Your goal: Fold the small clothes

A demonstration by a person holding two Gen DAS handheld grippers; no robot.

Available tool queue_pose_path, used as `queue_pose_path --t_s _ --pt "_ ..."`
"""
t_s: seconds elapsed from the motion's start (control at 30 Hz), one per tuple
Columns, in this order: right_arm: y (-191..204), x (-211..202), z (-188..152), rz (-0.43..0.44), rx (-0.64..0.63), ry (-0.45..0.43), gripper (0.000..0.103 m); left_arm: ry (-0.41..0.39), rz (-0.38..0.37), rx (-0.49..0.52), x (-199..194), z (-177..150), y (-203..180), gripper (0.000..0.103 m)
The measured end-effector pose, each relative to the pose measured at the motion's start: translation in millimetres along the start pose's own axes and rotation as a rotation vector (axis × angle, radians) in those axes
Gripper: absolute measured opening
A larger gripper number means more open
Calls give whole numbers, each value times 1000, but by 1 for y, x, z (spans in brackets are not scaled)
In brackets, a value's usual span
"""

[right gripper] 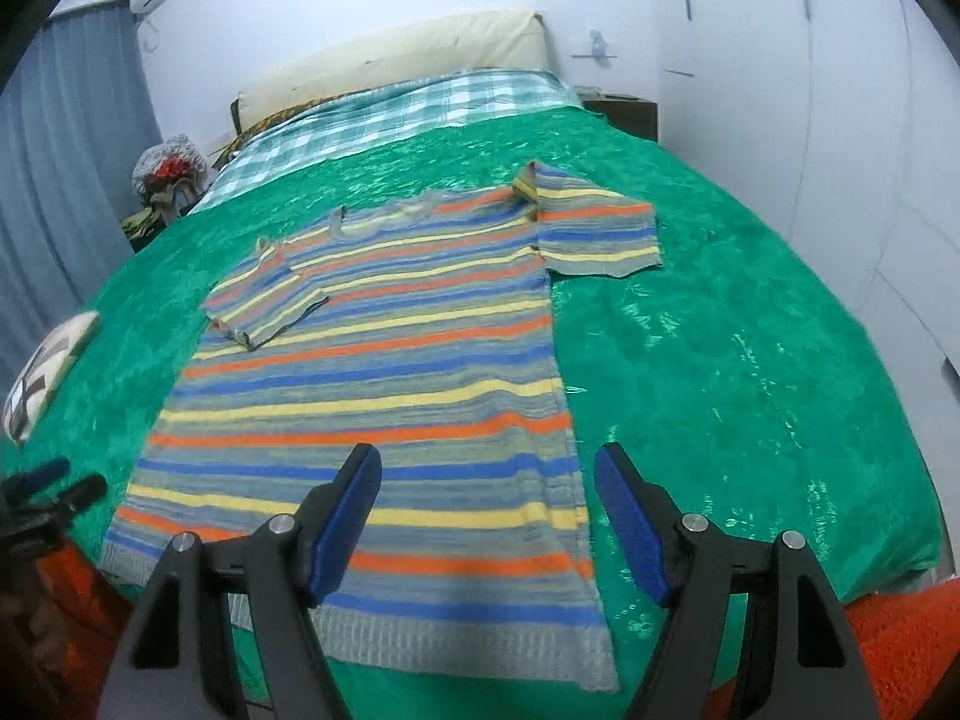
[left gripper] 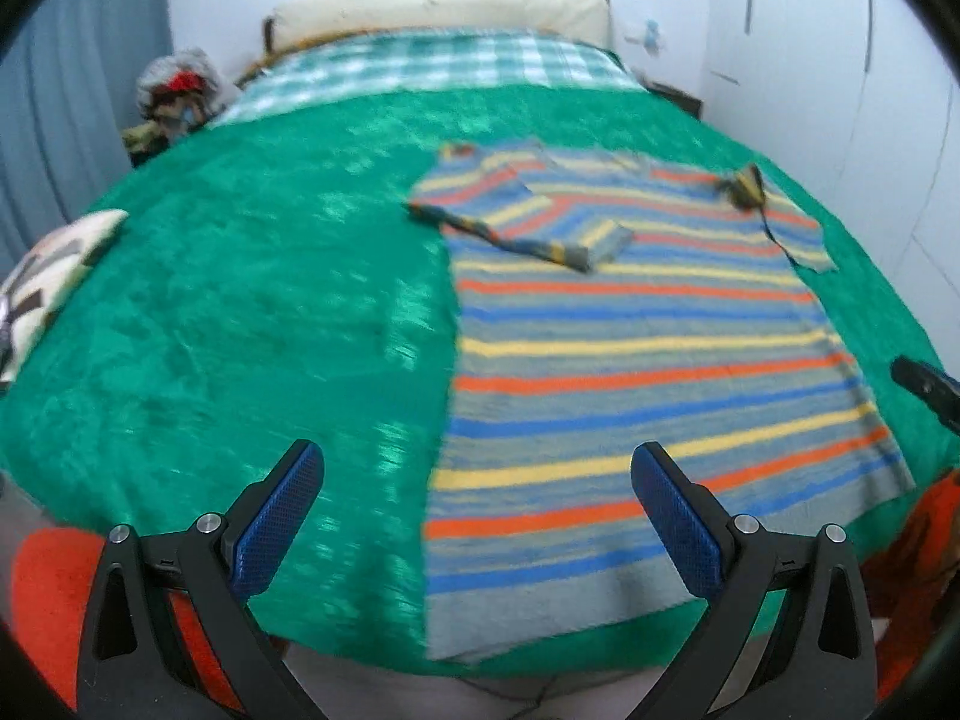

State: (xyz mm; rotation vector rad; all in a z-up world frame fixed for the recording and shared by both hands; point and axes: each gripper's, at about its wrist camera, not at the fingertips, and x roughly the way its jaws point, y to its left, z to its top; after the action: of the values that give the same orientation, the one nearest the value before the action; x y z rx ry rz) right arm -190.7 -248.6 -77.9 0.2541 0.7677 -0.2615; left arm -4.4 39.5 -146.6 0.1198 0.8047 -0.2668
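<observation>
A small striped knit sweater (left gripper: 636, 354), with grey, blue, orange and yellow bands, lies flat on a green blanket (left gripper: 240, 312). Its left sleeve (left gripper: 522, 222) is folded in over the chest; its right sleeve (right gripper: 594, 228) lies spread out. My left gripper (left gripper: 477, 516) is open and empty above the hem's left corner. My right gripper (right gripper: 486, 516) is open and empty above the hem's right edge; the sweater (right gripper: 372, 396) stretches away from it. The left gripper also shows in the right wrist view (right gripper: 54, 483), at the far left.
The bed has a checked sheet (left gripper: 432, 63) and a cream pillow (left gripper: 444, 0) at its head. A patterned cushion (left gripper: 42, 282) lies at the left edge. A pile of things (left gripper: 174, 90) stands by the curtain. Orange fabric (right gripper: 900, 630) shows below the blanket.
</observation>
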Motion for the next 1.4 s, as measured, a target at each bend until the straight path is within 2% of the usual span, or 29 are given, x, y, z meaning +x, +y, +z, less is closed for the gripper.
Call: queue_pose_path --t_s 0.07,0.33,0.7,1.4 --pt "2 0 -1 1 -8 1 73 -8 33 -37 2 3 10 102" --pt "4 -7 0 -23 -32 -27 73 -15 68 -153 4 5 40 102" --pt "3 -1 -3 -21 -36 -5 73 11 91 -141 12 -1 40 102" --pt "-1 1 0 -21 -39 1 73 7 108 -175 12 -1 49 102"
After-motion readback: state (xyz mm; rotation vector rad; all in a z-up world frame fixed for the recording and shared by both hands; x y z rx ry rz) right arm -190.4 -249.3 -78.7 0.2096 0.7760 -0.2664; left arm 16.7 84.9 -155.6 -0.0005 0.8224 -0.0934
